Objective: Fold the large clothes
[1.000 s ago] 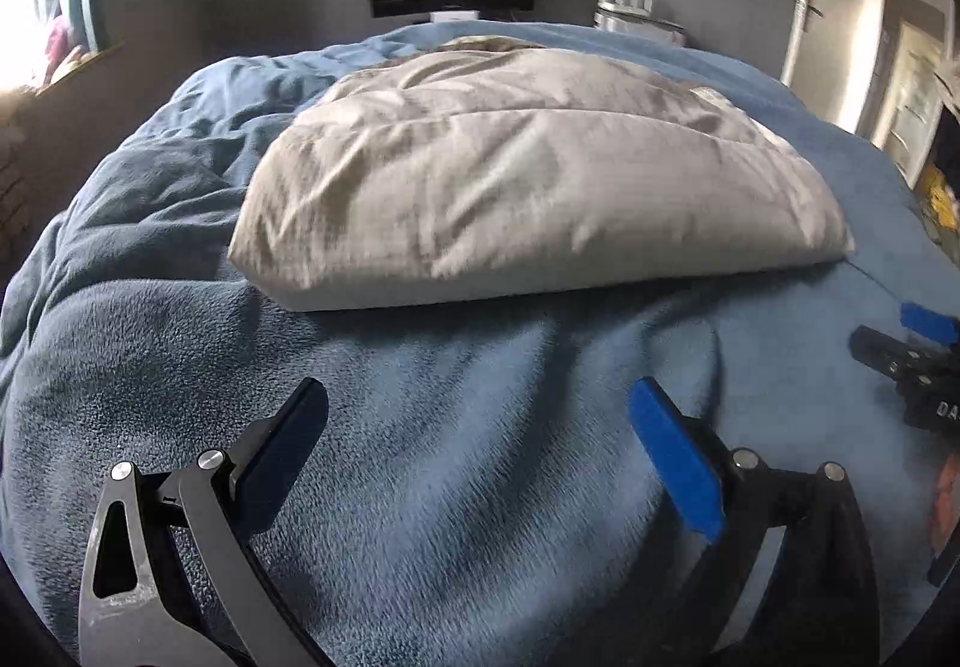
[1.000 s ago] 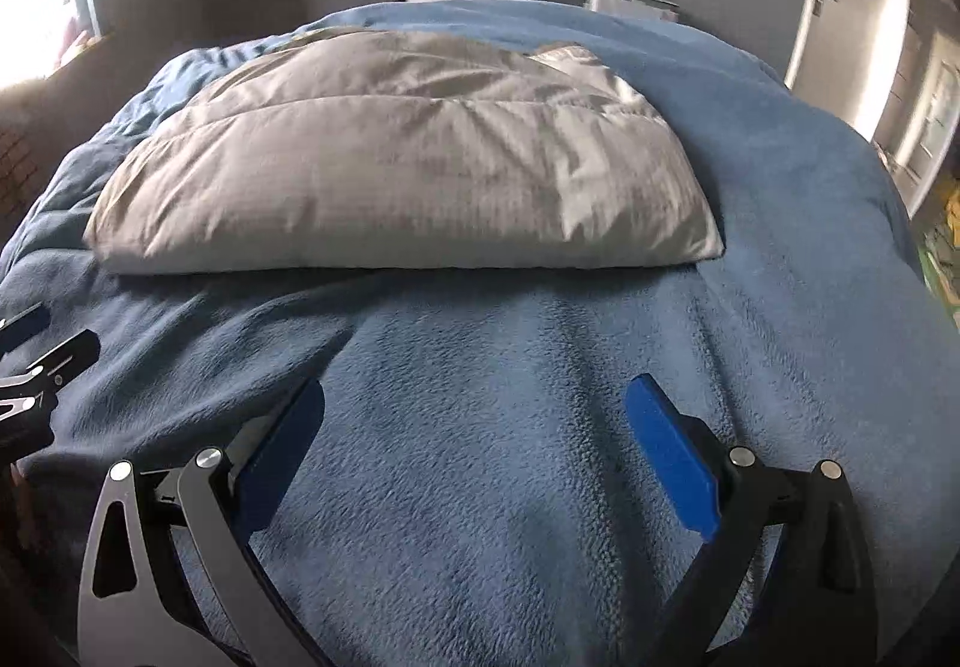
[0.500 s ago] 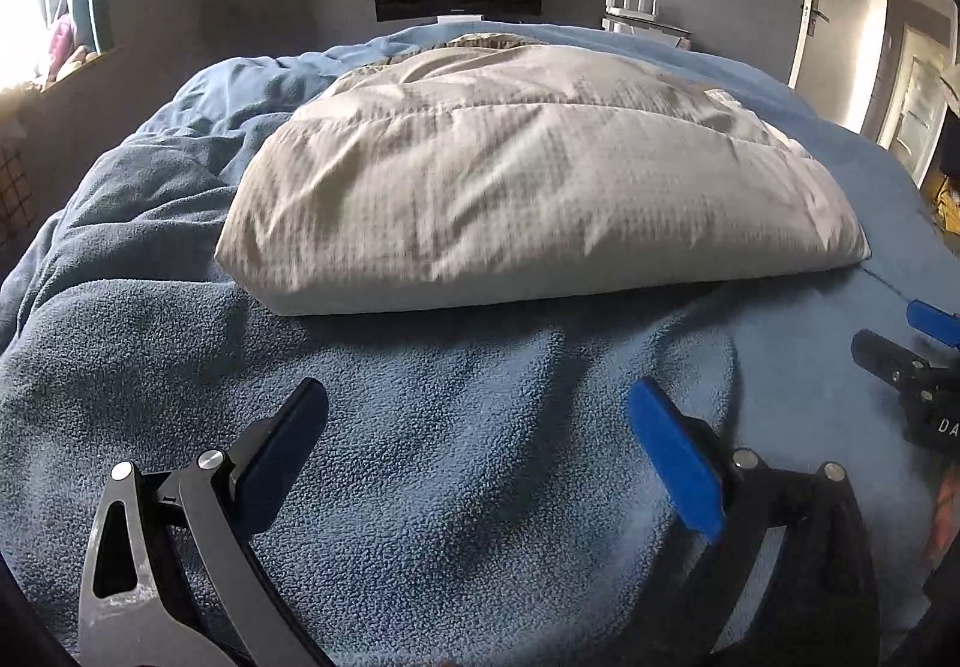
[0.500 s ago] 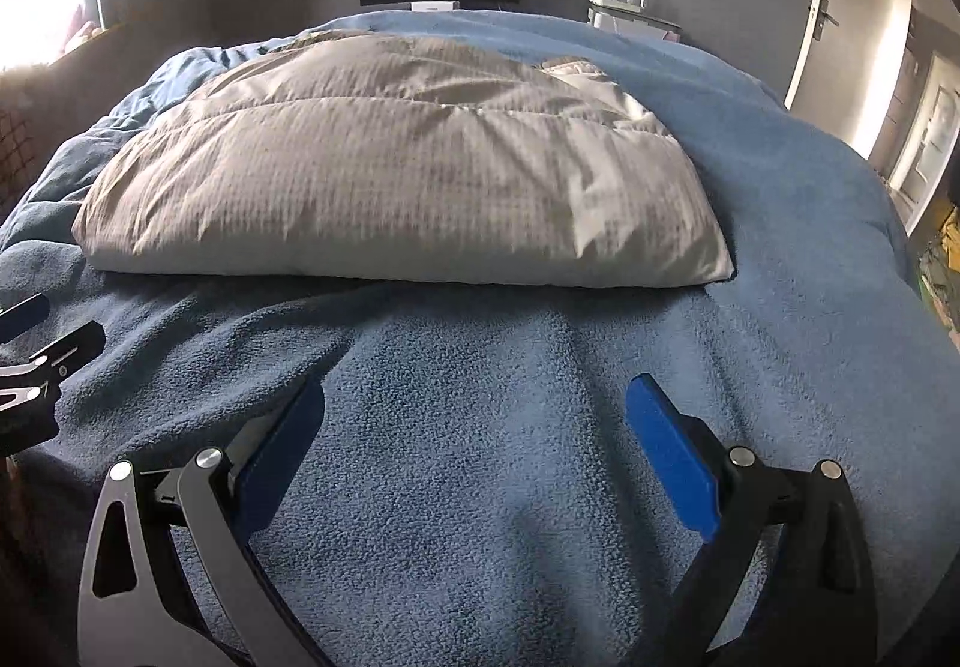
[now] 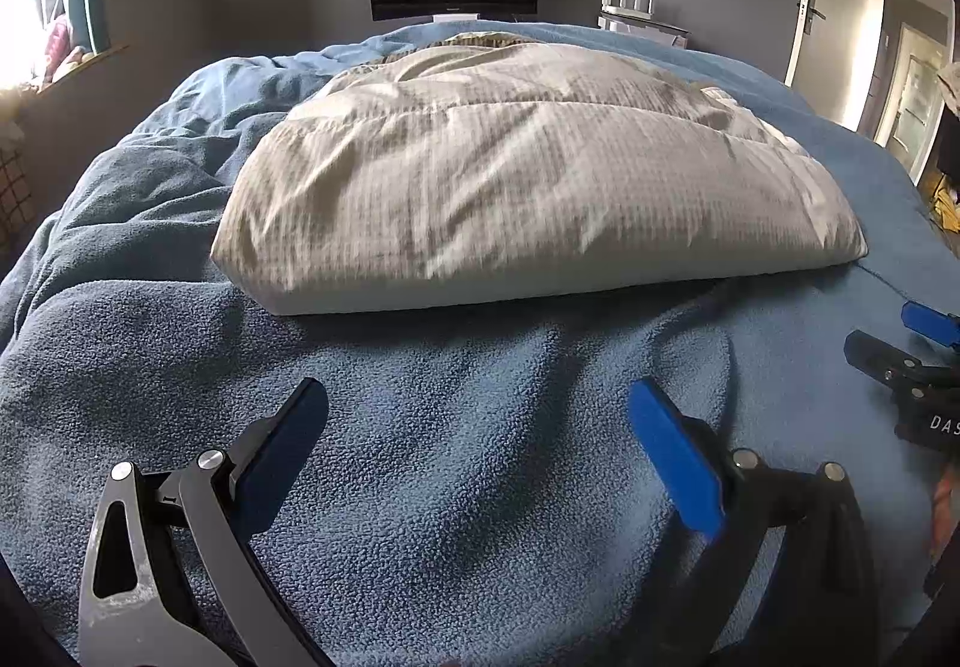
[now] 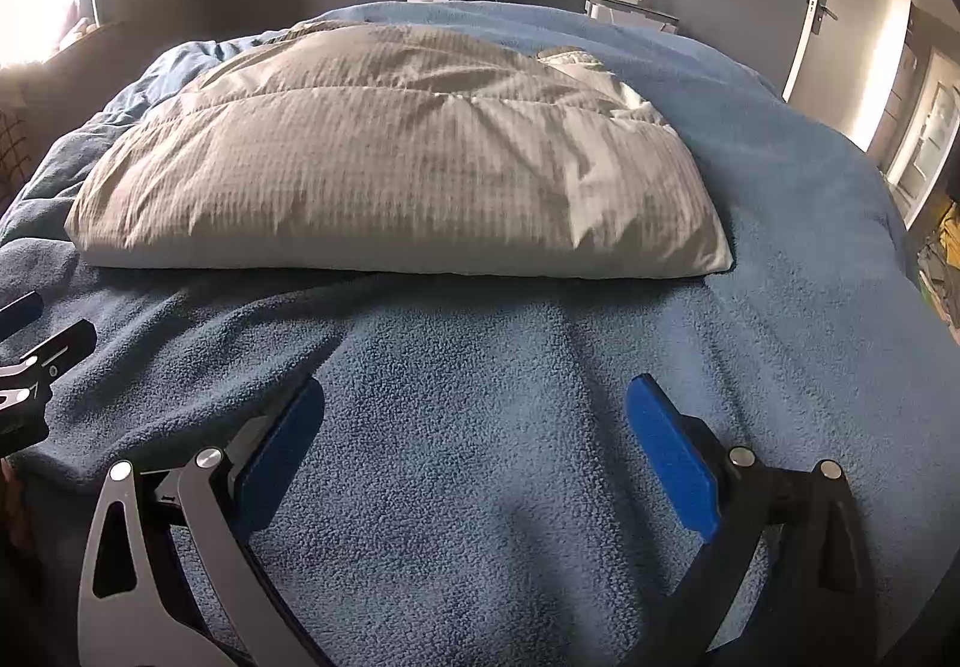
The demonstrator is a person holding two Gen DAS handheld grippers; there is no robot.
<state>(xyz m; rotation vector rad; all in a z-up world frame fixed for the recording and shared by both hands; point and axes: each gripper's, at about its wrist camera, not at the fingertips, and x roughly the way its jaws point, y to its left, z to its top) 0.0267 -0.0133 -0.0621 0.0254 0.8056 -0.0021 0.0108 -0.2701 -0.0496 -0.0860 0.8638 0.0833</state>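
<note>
we see a blue fleece blanket [image 5: 468, 487], rough and matt. on it lies a beige quilted cloth duvet [image 5: 528, 187], slightly shiny. above the blanket, gripper fingers [image 5: 672, 457] look smooth blue plastic.

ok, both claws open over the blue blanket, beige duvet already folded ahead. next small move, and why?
Probably ease both claws forward to the near edge of the beige duvet. The left claw and right claw are open and empty above the blue blanket, short of that edge, so nothing is gripped for another fold.
</note>
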